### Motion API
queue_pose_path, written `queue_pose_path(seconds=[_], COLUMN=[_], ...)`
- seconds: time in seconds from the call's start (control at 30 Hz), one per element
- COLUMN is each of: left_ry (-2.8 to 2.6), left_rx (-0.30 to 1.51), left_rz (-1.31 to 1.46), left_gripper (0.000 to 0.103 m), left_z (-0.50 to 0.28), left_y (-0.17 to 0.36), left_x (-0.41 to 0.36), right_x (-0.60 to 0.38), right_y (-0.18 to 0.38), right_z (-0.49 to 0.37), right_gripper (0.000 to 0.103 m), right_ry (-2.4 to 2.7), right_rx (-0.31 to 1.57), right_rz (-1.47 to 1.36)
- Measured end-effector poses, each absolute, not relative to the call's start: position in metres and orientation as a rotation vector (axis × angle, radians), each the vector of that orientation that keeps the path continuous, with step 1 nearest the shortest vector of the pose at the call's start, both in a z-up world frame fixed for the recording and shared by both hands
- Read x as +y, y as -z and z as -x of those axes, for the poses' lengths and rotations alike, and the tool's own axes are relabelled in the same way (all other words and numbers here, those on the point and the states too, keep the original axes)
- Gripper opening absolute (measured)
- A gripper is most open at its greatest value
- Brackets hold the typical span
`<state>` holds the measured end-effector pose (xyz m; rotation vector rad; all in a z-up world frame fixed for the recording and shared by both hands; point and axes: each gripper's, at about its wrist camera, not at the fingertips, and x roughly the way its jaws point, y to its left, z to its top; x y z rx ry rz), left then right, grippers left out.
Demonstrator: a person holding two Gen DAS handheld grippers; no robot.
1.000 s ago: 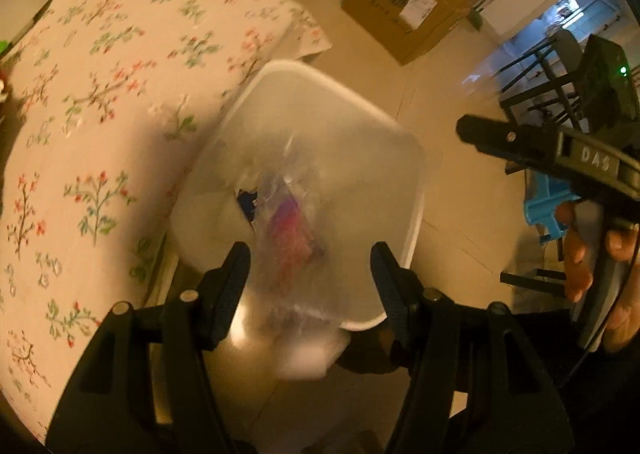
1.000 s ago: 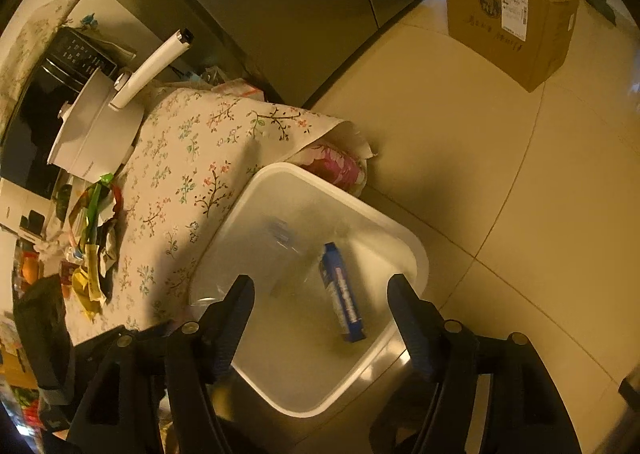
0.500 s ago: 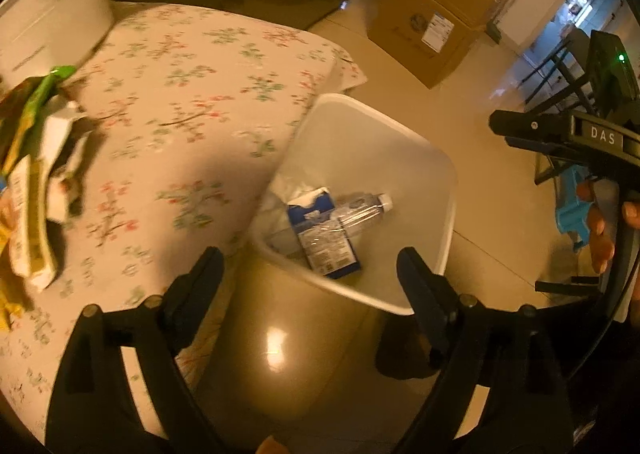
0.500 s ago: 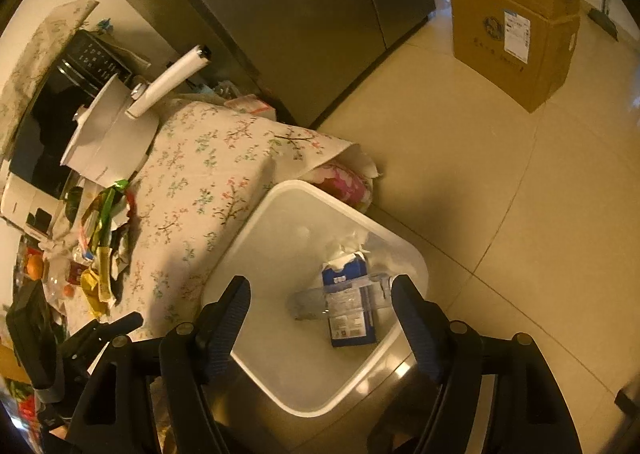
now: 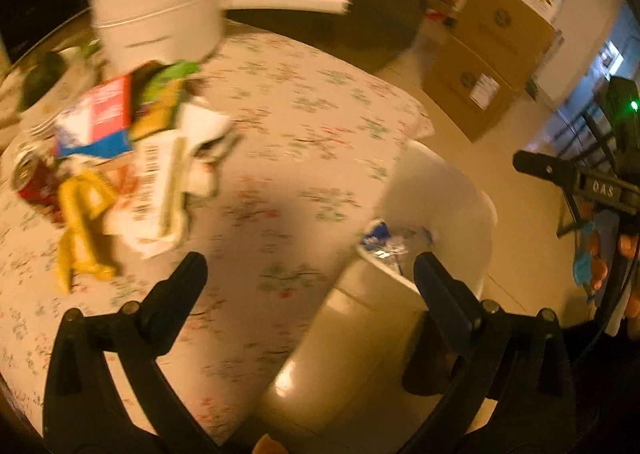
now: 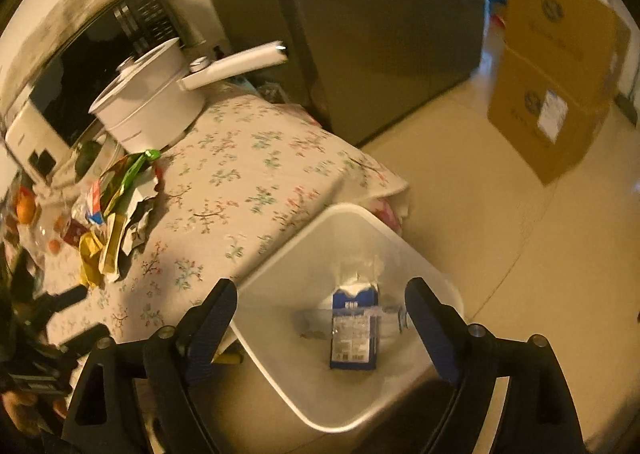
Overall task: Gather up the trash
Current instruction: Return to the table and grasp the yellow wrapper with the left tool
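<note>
A white plastic bin [image 6: 420, 250] stands on the floor at the table's corner; inside lie a blue carton [image 6: 354, 324] and a clear plastic bottle [image 6: 394, 314]. The bin [image 5: 460, 198] shows at right in the left wrist view. A heap of wrappers, torn paper and a red can [image 5: 120, 158] lies on the floral tablecloth [image 5: 304, 158]; the same heap [image 6: 116, 214] shows at left in the right wrist view. My left gripper [image 5: 308, 274] hangs over the table edge, jaws opening, nothing between them. My right gripper [image 6: 320, 302] hovers above the bin, jaws opening, empty. The right gripper's body [image 5: 580, 178] appears at far right.
A white pot with a long handle [image 6: 152, 106] sits at the table's back, a dark appliance [image 6: 92, 66] behind it. A grey fridge [image 6: 380, 22] stands beyond the table. Stacked cardboard boxes [image 6: 556, 66] rest on the tiled floor [image 6: 500, 214]. An orange fruit [image 6: 25, 210] lies at the far left.
Both grippers rose and swung from over the bin toward the table. A bottle and crumpled trash dropped into the bin beside the carton. Both jaws spread wider; the trash heap came into the left view.
</note>
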<state>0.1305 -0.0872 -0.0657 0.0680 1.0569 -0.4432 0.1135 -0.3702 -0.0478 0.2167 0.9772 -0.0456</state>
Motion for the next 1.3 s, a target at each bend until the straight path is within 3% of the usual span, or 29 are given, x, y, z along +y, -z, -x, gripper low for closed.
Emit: queue_pose_path(seconds=[0.73,1.0,1.1,1.17,1.2,1.23,1.3], left_ry=[0.069,0.065,0.08,0.081,0.081,0.079,0.073], left_rx=[1.013,1.056,1.084,1.101,1.099,1.093,1.082], left_rz=[0.045,0.156,0.178,0.19,0.193,0.189,0.169], left_gripper=[0.102,0.07,0.049,0.03,0.029,0.02,0.012], left_z=[-0.178,-0.198,-0.201,-0.202,-0.201,-0.2,-0.197], left_y=[0.091,0.117,0.129,0.134,0.134,0.132,0.124], left_x=[0.061,0.072,0.069,0.069,0.069,0.069,0.068], right_x=[-0.231,-0.201,-0.192,-0.186,-0.183,-0.18,-0.172], right_y=[0.057,0.07,0.073,0.073,0.073,0.073,0.072], right_z=[-0.17,-0.184,-0.189,-0.19,-0.191,-0.191,-0.193], right_gripper=[0.09,0.09,0.09,0.09,0.09,0.09,0.09], right_ry=[-0.103,-0.129,-0.145,-0.152,-0.161,-0.168,-0.191], right_rx=[0.981,0.999,1.003,0.995,0.989,0.984,0.973], right_rz=[-0.044,-0.009,-0.013,-0.019,-0.024,-0.029,-0.045])
